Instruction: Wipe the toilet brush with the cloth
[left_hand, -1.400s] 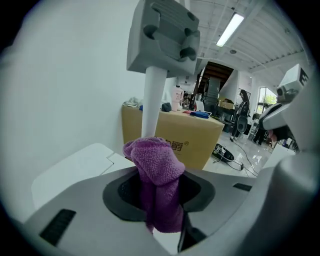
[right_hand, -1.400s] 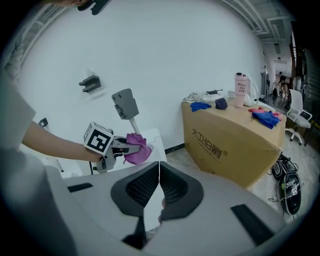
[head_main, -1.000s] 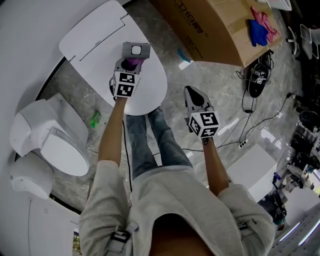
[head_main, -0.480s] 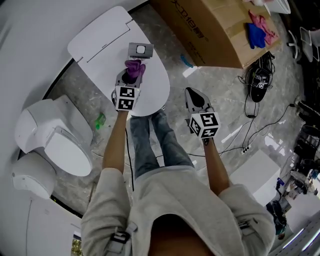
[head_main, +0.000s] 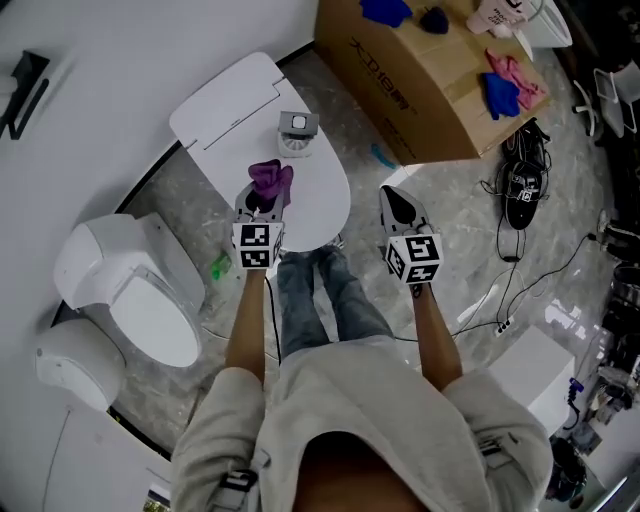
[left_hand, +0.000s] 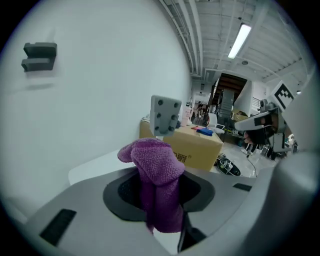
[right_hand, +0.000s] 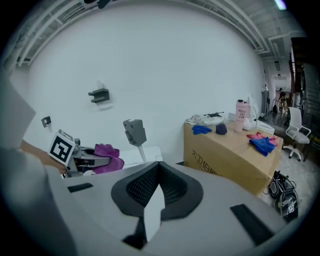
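The toilet brush (head_main: 297, 125) stands upright on the white table (head_main: 225, 100), showing a grey square handle top on a white stem; it also shows in the left gripper view (left_hand: 165, 116) and the right gripper view (right_hand: 134, 131). My left gripper (head_main: 262, 196) is shut on a purple cloth (head_main: 270, 181), which bunches up between the jaws (left_hand: 157, 170). The cloth is short of the brush and does not touch it. My right gripper (head_main: 397, 202) hangs over the floor to the right of the table, jaws shut with nothing between them (right_hand: 159, 181).
A white toilet (head_main: 130, 290) stands at the left, with a green object (head_main: 220, 266) on the floor beside it. A cardboard box (head_main: 430, 70) with coloured cloths on top sits at the back right. Dark shoes (head_main: 522, 185) and cables lie on the marble floor.
The left gripper with the purple cloth has drawn back from the brush handle toward me. The head view has shifted, and the right gripper holds about the same place.
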